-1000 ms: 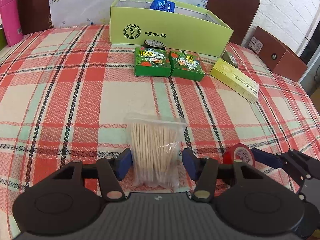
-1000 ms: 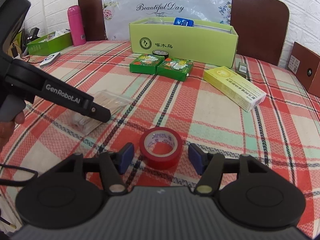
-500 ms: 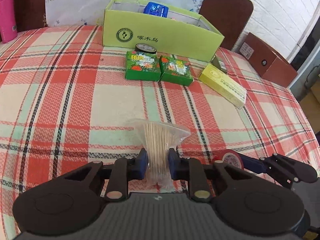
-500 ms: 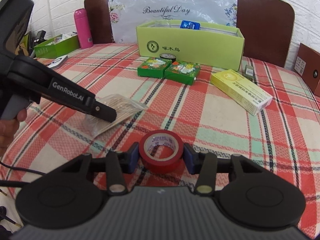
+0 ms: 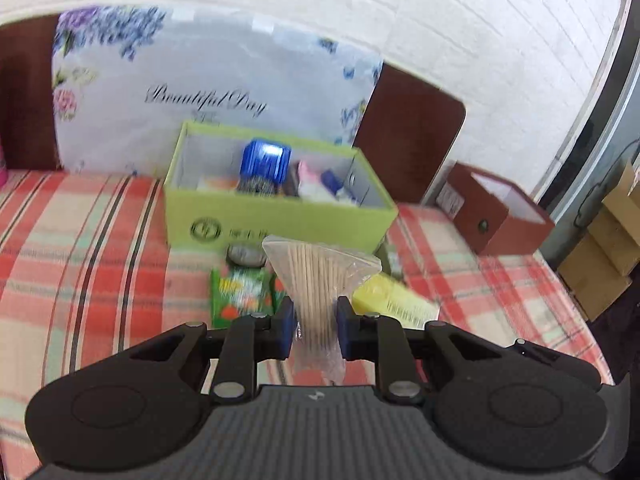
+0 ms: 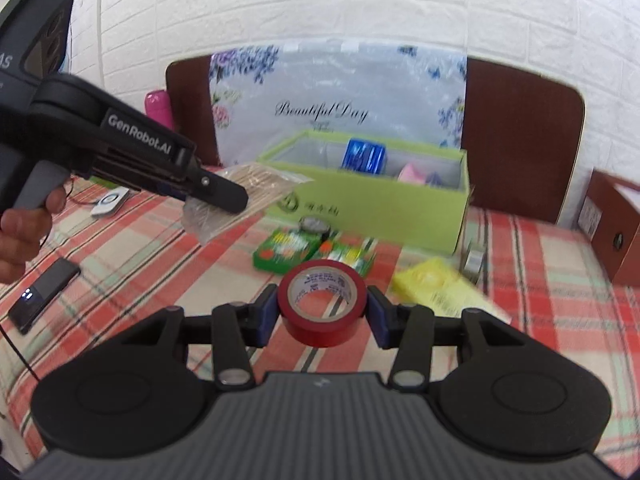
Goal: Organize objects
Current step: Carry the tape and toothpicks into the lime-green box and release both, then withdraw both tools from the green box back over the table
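The left tool (image 5: 313, 334) is clamped on a clear bag of toothpicks (image 5: 318, 280), held in the air above the checked bench (image 5: 80, 264) in front of the open green box (image 5: 280, 220); the bag hides part of the small green packets (image 5: 240, 294) and the yellow box (image 5: 394, 300) behind it. The right tool (image 6: 322, 316) is clamped on a roll of red tape (image 6: 322, 302), also lifted clear of the bench. Both views are blurred, so the things inside the green box apart from a blue container (image 6: 365, 157) are hard to make out, and the brown box (image 6: 616, 224) is cut off at the right edge.
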Demonstrator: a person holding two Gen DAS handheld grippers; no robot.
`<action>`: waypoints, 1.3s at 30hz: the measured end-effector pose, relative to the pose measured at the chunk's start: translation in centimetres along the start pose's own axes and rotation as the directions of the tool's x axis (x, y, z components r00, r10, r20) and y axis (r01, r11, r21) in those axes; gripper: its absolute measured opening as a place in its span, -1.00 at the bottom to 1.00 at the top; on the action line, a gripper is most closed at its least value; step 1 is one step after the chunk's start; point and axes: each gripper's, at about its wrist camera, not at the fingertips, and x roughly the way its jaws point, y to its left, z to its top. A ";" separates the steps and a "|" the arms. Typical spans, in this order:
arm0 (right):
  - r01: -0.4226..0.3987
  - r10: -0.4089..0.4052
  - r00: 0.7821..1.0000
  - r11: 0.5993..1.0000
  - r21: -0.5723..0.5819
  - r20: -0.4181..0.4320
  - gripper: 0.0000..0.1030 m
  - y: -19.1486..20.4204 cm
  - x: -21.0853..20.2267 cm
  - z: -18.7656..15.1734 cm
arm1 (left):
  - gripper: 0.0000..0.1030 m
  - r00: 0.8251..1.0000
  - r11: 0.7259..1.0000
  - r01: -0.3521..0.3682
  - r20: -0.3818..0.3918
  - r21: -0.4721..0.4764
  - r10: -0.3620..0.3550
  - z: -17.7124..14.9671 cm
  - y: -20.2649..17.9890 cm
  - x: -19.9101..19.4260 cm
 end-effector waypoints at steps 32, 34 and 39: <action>0.237 -0.228 0.971 0.962 -0.138 0.077 0.66 -7.2 18.2 8.5 | 0.68 0.987 0.988 -0.155 0.054 0.002 0.154 9.9 2.3 14.6; 0.259 -0.246 0.963 0.957 -0.133 0.106 0.90 -7.0 17.4 8.1 | 0.68 0.989 0.990 -0.137 0.045 -0.020 0.138 9.4 2.8 13.8; 0.255 -0.244 0.959 0.965 -0.061 0.146 1.00 -6.6 14.2 8.1 | 0.68 0.979 0.979 -0.203 0.029 -0.032 0.203 8.3 2.1 11.1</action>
